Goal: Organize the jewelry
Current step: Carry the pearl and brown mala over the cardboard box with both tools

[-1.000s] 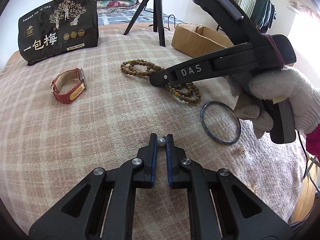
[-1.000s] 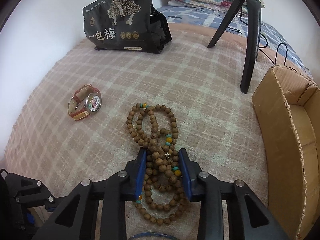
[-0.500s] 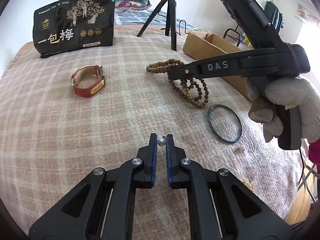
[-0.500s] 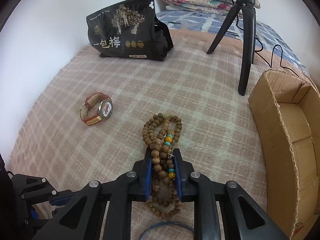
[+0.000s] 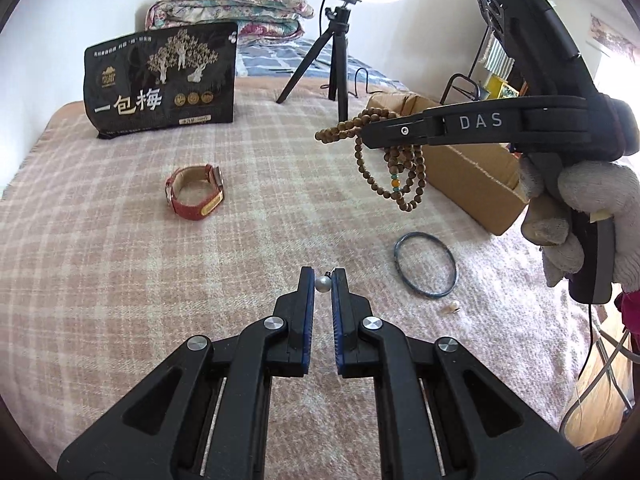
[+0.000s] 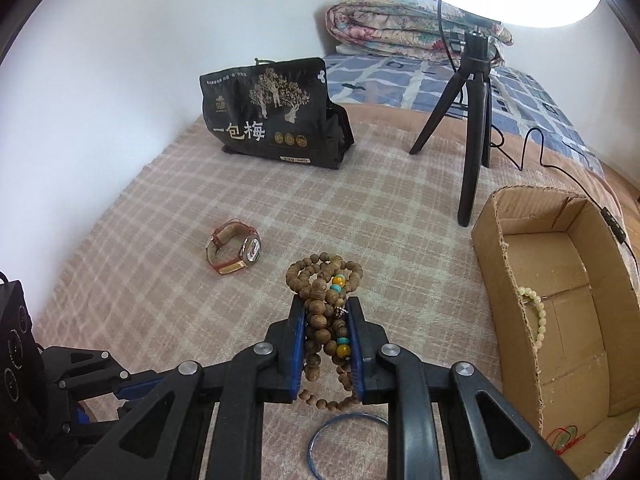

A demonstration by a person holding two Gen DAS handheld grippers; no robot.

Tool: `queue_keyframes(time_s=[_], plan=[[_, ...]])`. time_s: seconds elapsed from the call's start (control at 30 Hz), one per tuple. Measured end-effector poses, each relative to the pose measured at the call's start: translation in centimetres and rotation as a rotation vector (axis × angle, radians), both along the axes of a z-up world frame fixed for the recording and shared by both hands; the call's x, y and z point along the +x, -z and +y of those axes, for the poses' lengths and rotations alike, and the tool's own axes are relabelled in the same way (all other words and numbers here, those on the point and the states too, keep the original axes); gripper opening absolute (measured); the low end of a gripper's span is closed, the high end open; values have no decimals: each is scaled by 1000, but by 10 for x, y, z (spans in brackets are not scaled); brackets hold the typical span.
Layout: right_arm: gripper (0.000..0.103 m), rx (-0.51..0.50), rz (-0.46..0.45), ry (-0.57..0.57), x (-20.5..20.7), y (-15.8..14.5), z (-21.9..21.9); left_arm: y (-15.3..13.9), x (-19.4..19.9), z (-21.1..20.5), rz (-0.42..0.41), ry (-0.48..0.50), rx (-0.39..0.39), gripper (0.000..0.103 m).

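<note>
A bed covered by a pink plaid blanket is shown, on which all items are laid. At its far end a folded floral quilt is stacked, and a ring light on a black tripod is stood on the blanket. A black printed bag is set upright at the far left. An open cardboard box is placed at the right edge; inside it a pale bead bracelet is draped against the near wall and a red cord lies at the near corner.

The right gripper, held by a white-gloved hand, is seen raised above the blanket with its jaws clamped on a bundle of wooden prayer beads; the strands are hung clear of the blanket, just left of the box. The left gripper is pointed down at the near blanket, its jaws nearly together and pinching a pearl earring at the fingertips.

A red-strapped wristwatch is left lying at the centre left. A blue bangle is laid flat near the right side, and a second small pearl earring is found just nearer than it.
</note>
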State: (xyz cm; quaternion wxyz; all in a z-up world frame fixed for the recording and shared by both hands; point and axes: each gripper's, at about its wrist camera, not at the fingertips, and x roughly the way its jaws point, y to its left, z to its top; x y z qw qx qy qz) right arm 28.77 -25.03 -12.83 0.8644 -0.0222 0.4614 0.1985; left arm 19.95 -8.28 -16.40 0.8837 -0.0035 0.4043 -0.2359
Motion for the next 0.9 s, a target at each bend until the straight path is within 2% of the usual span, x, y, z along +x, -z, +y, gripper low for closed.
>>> queue_keyframes(time_s=[0.5, 0.9], plan=[[18, 9, -91, 76, -31, -56, -52, -47, -9, -34, -81, 56, -31, 6], [18, 12, -121, 199, -41, -71, -124, -67, 4, -87, -114, 127, -52, 6]])
